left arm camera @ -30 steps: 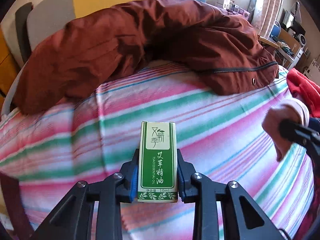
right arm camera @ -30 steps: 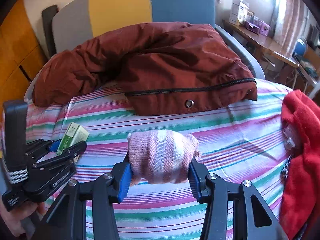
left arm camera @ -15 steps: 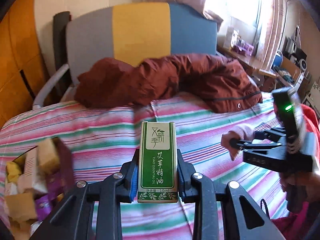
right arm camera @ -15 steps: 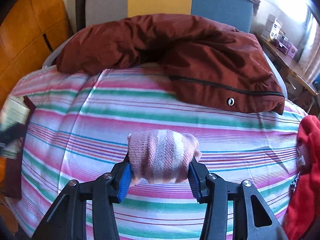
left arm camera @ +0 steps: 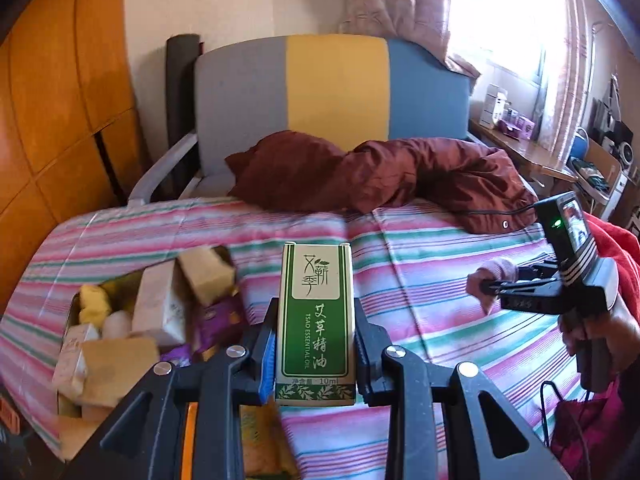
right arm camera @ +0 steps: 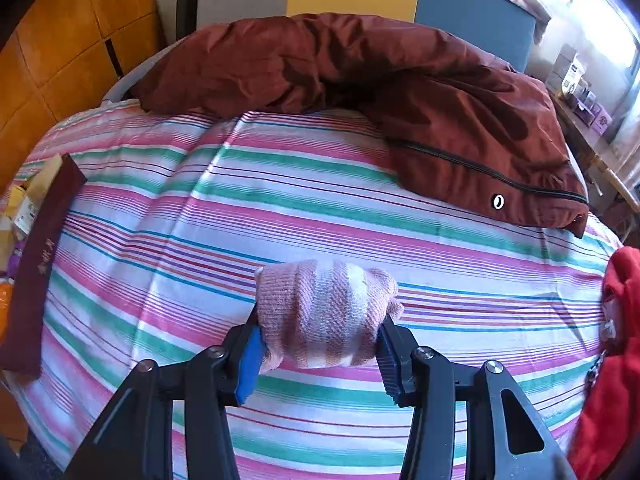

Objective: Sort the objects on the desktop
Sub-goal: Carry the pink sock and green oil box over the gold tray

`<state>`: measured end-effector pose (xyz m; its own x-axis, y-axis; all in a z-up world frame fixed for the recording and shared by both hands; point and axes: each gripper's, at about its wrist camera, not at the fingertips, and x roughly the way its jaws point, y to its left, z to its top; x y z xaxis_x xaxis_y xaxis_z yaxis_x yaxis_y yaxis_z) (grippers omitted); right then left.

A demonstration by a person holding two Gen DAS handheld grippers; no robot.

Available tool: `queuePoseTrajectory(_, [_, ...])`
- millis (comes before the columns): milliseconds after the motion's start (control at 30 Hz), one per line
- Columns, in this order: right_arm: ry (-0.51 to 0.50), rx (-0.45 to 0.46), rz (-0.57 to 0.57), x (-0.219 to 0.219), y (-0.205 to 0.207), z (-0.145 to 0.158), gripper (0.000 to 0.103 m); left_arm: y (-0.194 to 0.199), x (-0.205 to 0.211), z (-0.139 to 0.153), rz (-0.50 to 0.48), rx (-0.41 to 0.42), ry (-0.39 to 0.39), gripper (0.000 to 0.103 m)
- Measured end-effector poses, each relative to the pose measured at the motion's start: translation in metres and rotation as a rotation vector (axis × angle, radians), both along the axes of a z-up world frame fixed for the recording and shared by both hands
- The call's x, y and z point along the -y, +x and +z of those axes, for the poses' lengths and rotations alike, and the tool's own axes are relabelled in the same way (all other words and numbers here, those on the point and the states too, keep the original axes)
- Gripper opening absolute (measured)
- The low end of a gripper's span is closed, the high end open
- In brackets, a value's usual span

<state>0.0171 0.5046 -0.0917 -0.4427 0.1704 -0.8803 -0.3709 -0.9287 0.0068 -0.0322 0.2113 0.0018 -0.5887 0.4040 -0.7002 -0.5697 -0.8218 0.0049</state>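
Essential-oil carton (left arm camera: 316,320), green and cream, stands upright with its long axis pointing away along the fingers of the left hand-held gripper (left arm camera: 316,354), whose jaws are clamped on its lower sides. It hangs above the striped bed (left arm camera: 420,280), just right of the open box (left arm camera: 70,320) of small packets at the bed's left edge. That box lies to the left of the carton and slightly ahead, so the left hand is much the nearer one for a drop there, probably the next move. The right hand-held gripper (right arm camera: 318,346) is closed on a rolled pink-and-white sock (right arm camera: 326,314), held over the bed's middle, well apart from the box, toward the right edge.
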Motion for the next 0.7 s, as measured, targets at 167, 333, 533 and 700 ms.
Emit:
queuePoseTrajectory(167, [-0.013, -0.013, 0.040, 0.025, -0.003, 0.013, 0.050, -0.001, 0.025, -0.007, 0.040, 0.008, 0.002, 0.030])
queuePoseTrajectory(333, [-0.025, -0.043, 0.100, 0.059, -0.005, 0.034, 0.050, -0.001, 0.047, -0.015, 0.070, 0.026, 0.012, 0.030])
queuePoseTrajectory(533, [-0.057, -0.093, 0.184, 0.113, -0.006, 0.054, 0.050, 0.001, 0.072, -0.020, 0.101, 0.034, 0.029, 0.030])
queuePoseTrajectory(700, [-0.103, -0.150, 0.251, 0.166, -0.005, 0.067, 0.050, 0.004, 0.092, -0.015, 0.128, 0.015, 0.051, 0.030])
